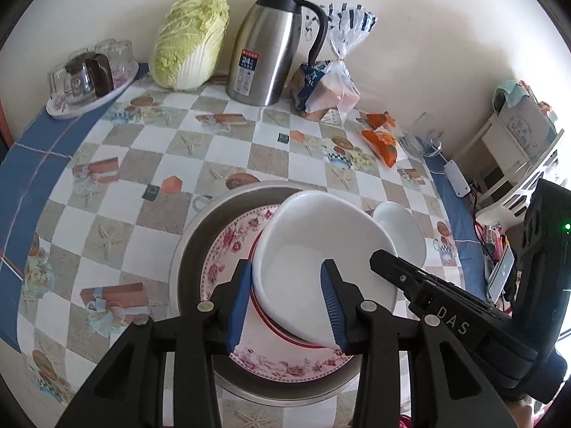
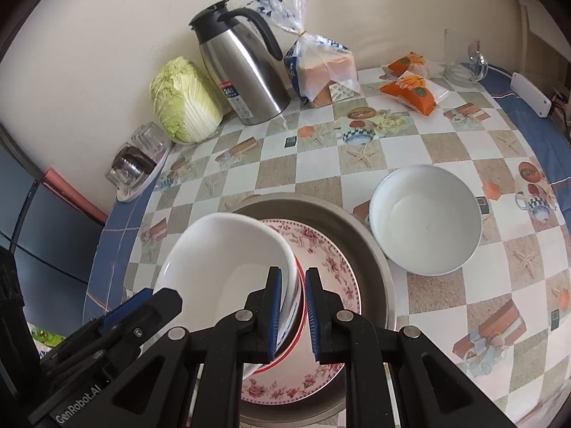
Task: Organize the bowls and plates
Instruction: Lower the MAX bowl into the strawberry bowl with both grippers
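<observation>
You have a white bowl (image 2: 228, 260) tilted over a floral plate (image 2: 332, 260) lying in a metal basin (image 2: 371, 249); a second white bowl (image 2: 424, 217) stands upright just beside the basin.

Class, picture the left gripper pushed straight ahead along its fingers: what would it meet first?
The white bowl: the left gripper already straddles its near rim, so the bowl's inside comes first, though depth is uncertain.

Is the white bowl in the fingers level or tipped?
Tipped. The white bowl leans over the floral plate, its rim higher at the far side, with the right gripper pinching its wall.
</observation>
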{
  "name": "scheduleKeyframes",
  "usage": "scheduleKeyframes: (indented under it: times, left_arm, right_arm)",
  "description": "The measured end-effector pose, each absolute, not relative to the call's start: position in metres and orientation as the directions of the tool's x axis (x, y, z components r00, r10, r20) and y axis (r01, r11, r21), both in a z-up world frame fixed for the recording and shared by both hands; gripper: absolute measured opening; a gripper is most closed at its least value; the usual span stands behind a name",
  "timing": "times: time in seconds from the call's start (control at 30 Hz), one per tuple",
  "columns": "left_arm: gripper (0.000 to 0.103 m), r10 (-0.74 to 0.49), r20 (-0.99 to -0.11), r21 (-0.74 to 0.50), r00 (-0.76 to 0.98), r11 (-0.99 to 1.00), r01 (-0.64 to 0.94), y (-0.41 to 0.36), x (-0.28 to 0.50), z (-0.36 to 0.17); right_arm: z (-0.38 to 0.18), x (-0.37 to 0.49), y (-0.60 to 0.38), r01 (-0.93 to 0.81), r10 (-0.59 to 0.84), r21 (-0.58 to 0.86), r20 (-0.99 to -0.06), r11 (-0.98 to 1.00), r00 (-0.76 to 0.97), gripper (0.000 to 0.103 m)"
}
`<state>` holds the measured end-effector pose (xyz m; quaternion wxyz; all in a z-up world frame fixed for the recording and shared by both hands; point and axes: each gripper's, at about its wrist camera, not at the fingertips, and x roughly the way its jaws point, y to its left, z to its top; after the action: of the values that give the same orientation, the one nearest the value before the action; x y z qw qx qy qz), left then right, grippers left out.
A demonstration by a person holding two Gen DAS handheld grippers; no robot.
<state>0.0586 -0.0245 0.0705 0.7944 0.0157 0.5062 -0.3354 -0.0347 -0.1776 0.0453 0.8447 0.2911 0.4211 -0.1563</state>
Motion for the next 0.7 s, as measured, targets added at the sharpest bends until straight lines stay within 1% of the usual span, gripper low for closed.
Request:
scheduleKeyframes:
  times: [0.1, 0.2, 0.3, 0.37, 0.5, 0.7]
  left_arm:
    - [0.042, -0.488, -0.837, -0.305, 0.245, 0.790, 0.532, -0.027, 0.061, 0.061]
    - [0.043, -0.483, -0.849, -0.324, 0.213, 0.796, 0.511, -0.028, 0.064, 0.052]
    - [0.045, -0.494, -0.851, -0.357, 0.180, 0.795, 0.491, -0.028, 0.066, 0.047]
    - [0.048, -0.511, -0.842, -0.381, 0.172, 0.790, 0.481, -0.027, 0.066, 0.046]
    - [0.048, -0.545, -0.822, -0.431, 0.163, 0.783, 0.448, -0.024, 0.070, 0.045]
    - [0.049, -0.569, -0.806, -0.464, 0.161, 0.777, 0.426, -0.022, 0.076, 0.043]
  right_arm:
    - [0.039, -0.034, -0.179, 0.512, 0.005, 0.371, -0.813, 0.775, 0.582, 0.016]
    - [0.035, -0.032, -0.178, 0.518, 0.006, 0.355, -0.829, 0.778, 0.560, 0.024]
    - [0.031, -0.031, -0.178, 0.512, 0.030, 0.368, -0.833, 0.776, 0.553, 0.024]
    - [0.029, -0.030, -0.177, 0.511, 0.039, 0.373, -0.834, 0.774, 0.550, 0.024]
    - [0.029, -0.030, -0.175, 0.516, 0.026, 0.365, -0.834, 0.775, 0.551, 0.025]
    - [0.028, -0.028, -0.178, 0.515, 0.024, 0.385, -0.817, 0.766, 0.576, 0.026]
